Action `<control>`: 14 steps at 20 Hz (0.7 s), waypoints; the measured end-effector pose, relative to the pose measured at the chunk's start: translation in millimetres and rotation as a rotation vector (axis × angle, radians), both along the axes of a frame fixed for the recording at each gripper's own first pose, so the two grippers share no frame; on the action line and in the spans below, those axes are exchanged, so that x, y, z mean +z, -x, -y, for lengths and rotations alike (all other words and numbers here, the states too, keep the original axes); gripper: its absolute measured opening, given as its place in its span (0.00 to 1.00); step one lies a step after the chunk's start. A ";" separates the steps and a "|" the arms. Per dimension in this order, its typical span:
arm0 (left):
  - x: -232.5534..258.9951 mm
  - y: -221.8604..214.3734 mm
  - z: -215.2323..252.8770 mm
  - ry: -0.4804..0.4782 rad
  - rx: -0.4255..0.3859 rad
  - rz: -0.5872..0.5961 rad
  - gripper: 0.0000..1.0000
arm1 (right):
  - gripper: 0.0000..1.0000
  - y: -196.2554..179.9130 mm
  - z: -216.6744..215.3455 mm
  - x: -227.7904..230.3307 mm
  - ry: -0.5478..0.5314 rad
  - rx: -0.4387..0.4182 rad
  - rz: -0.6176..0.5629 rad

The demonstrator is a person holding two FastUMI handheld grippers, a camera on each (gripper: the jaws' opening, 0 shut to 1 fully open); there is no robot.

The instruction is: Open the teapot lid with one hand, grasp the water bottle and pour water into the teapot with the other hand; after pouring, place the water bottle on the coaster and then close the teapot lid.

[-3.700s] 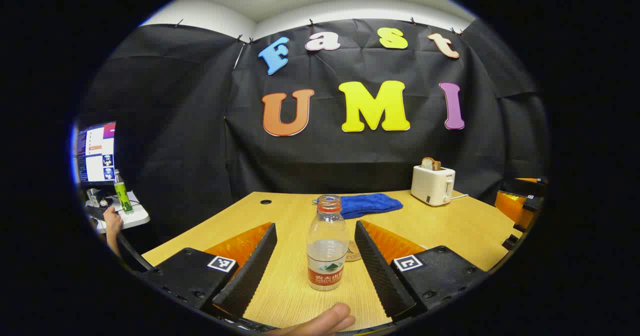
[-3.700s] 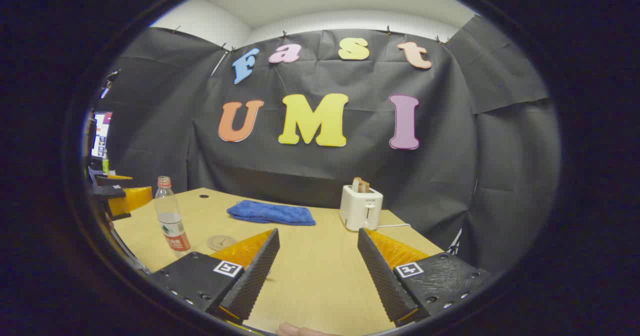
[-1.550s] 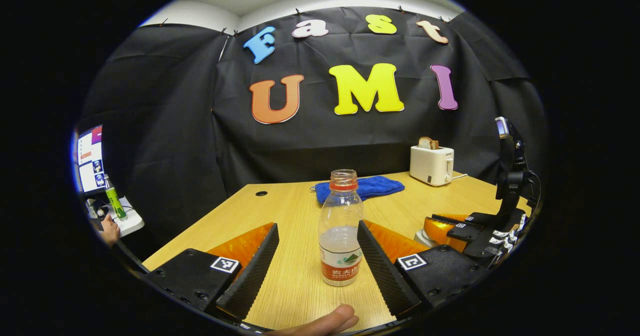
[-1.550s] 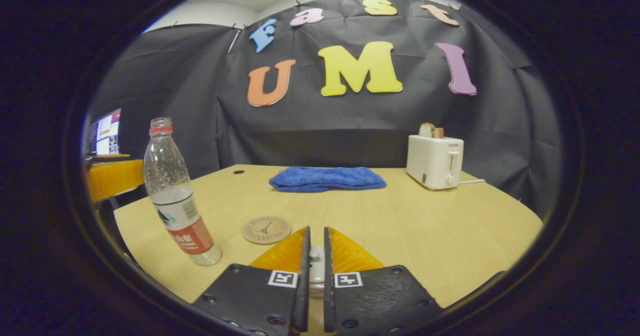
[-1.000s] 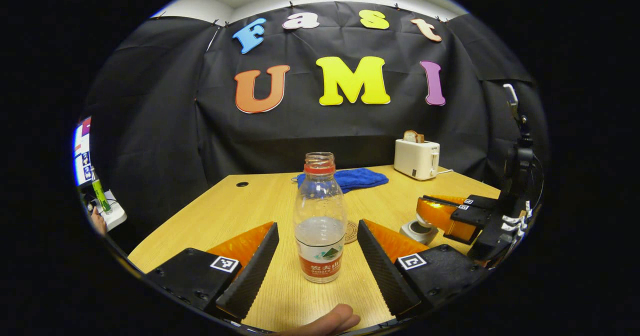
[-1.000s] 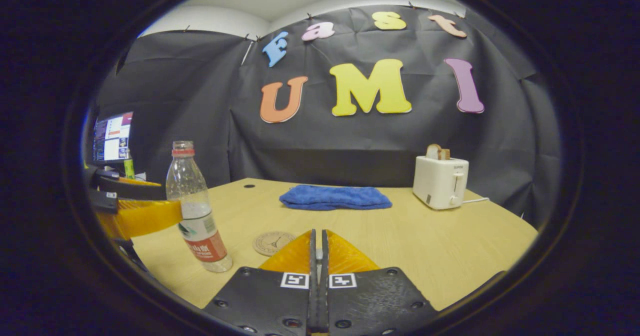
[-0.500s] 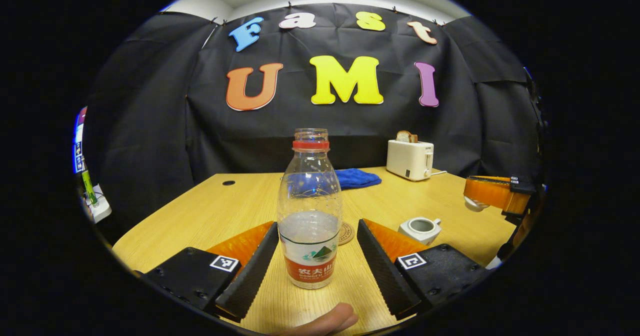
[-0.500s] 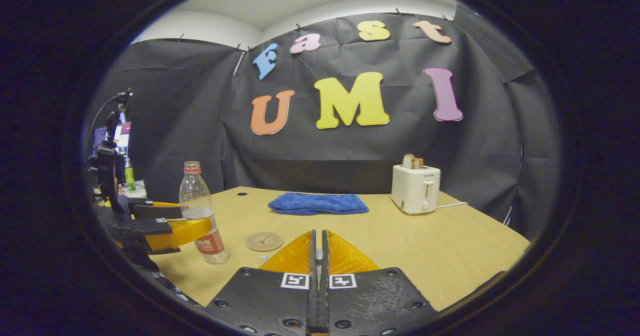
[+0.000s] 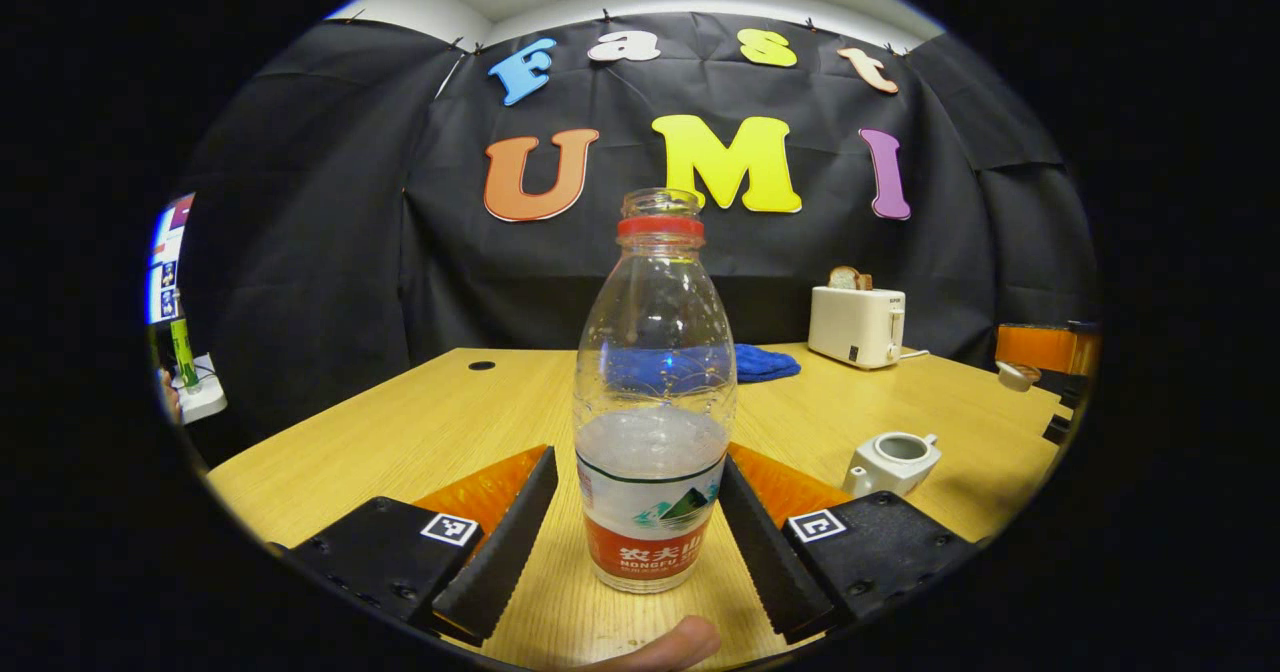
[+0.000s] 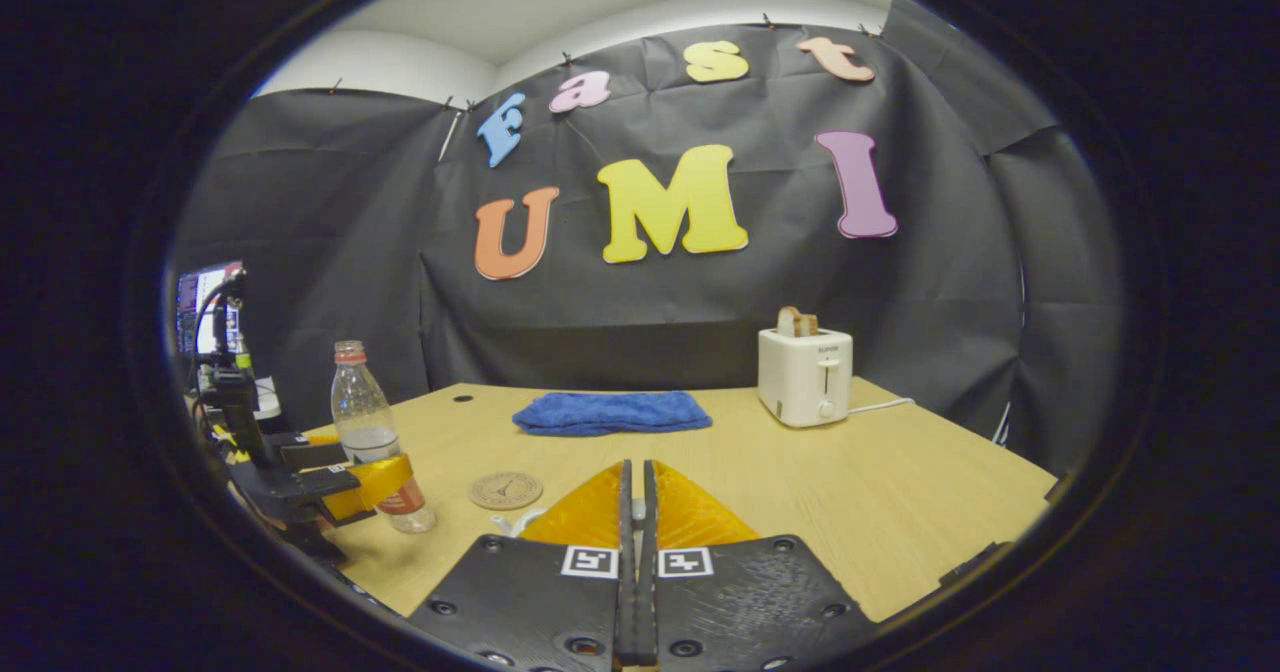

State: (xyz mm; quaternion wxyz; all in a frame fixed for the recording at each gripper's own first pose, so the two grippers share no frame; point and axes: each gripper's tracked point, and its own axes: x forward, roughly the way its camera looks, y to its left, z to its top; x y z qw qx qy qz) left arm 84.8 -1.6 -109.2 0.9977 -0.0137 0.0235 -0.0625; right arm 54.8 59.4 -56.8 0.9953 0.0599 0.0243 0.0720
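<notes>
Inspection of the left gripper view found the water bottle (image 9: pixel 655 392) upright on the wooden table (image 9: pixel 420 432), uncapped and roughly half full, standing between the fingers of the left gripper (image 9: pixel 628 542). The right finger (image 9: pixel 762 552) lay against the bottle's label; the left finger (image 9: pixel 500 552) stood a little apart from it, so the gripper was spread and not clamped on the bottle. The teapot (image 9: pixel 890 460) sat open-topped on the table to the right, and farther right the right gripper (image 9: pixel 1040 352) held the teapot lid (image 9: pixel 1017 376) raised above the table. In the right gripper view that gripper's fingers were pressed almost together; what they pinched could not be made out there. The coaster (image 10: pixel 505 490) lay flat near the bottle. A blue cloth (image 10: pixel 610 412) and a white toaster (image 10: pixel 805 374) stood toward the far edge.
</notes>
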 end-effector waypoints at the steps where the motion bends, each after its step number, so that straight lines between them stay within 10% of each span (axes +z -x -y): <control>1: -1.2 2.0 2.1 0.002 -0.011 -0.005 0.95 | 0.00 0.3 0.9 -1.2 0.003 -0.001 -0.001; 5: 2.9 3.6 6.3 -0.008 -0.018 -0.005 0.79 | 0.00 -0.4 4.8 1.4 -0.003 -0.004 0.002; 14: 23.9 21.1 -8.1 -0.335 0.122 -0.016 0.77 | 0.00 -6.3 36.1 -1.6 0.016 -0.074 -0.017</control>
